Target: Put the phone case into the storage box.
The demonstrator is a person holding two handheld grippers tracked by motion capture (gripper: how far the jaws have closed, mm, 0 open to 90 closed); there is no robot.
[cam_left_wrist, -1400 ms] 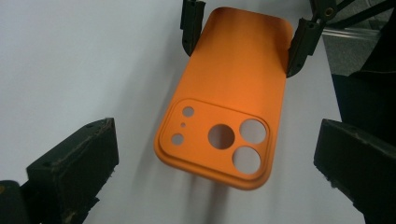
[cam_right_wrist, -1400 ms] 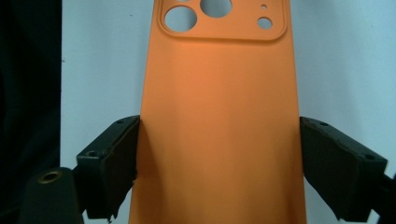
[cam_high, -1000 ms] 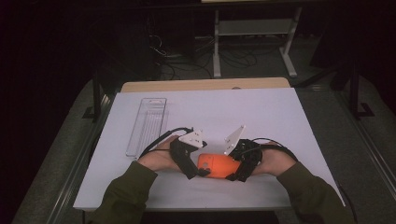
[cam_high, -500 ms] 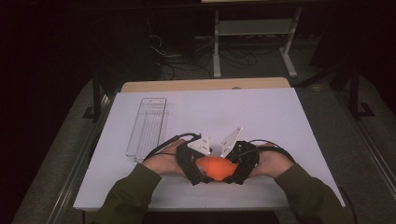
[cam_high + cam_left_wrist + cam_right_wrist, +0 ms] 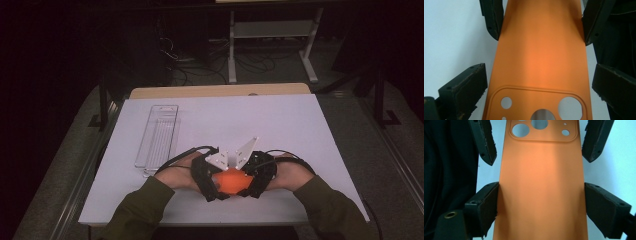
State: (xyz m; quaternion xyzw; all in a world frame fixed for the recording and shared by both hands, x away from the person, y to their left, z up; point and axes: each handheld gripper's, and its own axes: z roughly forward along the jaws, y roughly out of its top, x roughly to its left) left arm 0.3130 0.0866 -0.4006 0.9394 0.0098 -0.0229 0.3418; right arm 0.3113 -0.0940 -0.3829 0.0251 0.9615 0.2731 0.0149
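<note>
Here, one orange phone case (image 5: 231,182), two claws, one clear tray (image 5: 157,140)

The phone case (image 5: 231,182) sits near the desk's (image 5: 300,130) front edge, between the left hand-held gripper (image 5: 209,181) on its left and the right hand-held gripper (image 5: 256,179) on its right. The tray (image 5: 157,141) lies farther back and to the left.

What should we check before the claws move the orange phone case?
1. Grip of right claw on both long edges of the orange plastic phone case: ok.
2. Grip of left claw on the case: cannot tell; small gaps seem to show.
3. Camera-hole end sits at the left claw: ok.
4. Bare white table ahead: ok.
5. The clear plastic tray lies apart from both claws: ok.
</note>
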